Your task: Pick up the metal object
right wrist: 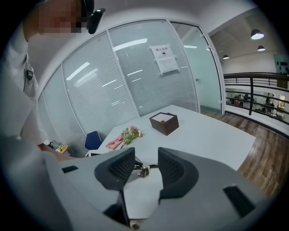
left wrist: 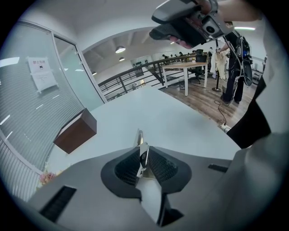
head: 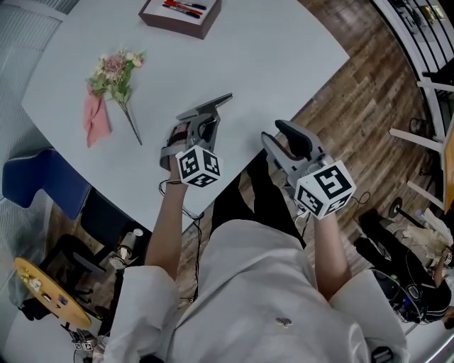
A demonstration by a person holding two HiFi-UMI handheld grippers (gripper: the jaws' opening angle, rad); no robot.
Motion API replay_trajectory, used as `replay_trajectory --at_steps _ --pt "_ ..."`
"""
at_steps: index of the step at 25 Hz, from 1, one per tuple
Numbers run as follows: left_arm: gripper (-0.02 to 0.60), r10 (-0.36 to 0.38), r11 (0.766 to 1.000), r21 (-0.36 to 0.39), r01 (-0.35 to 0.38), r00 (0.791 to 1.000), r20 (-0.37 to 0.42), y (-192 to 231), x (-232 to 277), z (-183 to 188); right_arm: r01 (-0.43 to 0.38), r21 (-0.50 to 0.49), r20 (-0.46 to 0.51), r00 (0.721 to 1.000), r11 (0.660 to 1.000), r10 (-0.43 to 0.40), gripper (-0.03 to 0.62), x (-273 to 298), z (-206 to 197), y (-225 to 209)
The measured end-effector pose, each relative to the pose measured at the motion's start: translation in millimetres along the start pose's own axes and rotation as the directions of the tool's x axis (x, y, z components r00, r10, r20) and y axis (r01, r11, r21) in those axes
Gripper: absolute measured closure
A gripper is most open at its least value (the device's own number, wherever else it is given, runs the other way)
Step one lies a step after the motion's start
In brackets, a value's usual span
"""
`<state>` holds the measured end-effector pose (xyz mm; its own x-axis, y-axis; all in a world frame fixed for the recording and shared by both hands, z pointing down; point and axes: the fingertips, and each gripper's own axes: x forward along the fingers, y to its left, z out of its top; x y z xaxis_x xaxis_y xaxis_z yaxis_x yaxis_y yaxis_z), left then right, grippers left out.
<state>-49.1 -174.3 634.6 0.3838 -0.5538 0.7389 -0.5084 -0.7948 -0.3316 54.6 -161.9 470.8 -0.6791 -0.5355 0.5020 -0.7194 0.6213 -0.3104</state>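
Note:
A thin shiny metal object (head: 215, 104) sticks out ahead of my left gripper (head: 205, 118), low over the white table (head: 277, 64) near its front edge. In the left gripper view the metal object (left wrist: 140, 142) stands on edge between the ribbed pads (left wrist: 128, 166), which press on it from both sides, so the left gripper (left wrist: 143, 159) is shut on it. My right gripper (head: 276, 133) hangs at the table's front edge, to the right of the left one. It is open (right wrist: 146, 165) with nothing between its fingers.
A dark brown box (head: 181, 15) with pens sits at the table's far side. A flower sprig (head: 115, 71) and a pink cloth (head: 96, 118) lie to the left. A blue chair (head: 41, 186) stands below the table's left edge. Wooden floor (head: 369, 78) lies to the right.

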Motion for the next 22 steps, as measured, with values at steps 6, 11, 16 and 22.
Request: replay_trajectory --at_steps 6,11,16,22 --pt "0.526 0.027 1.0 0.006 -0.027 1.0 0.001 6 -3 4 -0.006 -0.002 0.019 1.0 1.0 0.006 0.43 -3 5 0" --pt "0.537 0.041 0.999 -0.002 -0.041 0.999 -0.002 9 -9 4 -0.004 -0.008 0.02 1.0 1.0 0.004 0.43 -5 8 4" --pt "0.545 0.053 0.999 -0.005 -0.053 0.999 -0.007 13 -12 2 -0.005 -0.019 0.036 0.999 1.0 0.005 0.43 -5 14 6" --pt "0.555 0.06 0.998 -0.019 -0.06 0.998 -0.007 14 -16 2 0.001 -0.025 0.045 0.999 1.0 0.0 0.43 -9 17 7"
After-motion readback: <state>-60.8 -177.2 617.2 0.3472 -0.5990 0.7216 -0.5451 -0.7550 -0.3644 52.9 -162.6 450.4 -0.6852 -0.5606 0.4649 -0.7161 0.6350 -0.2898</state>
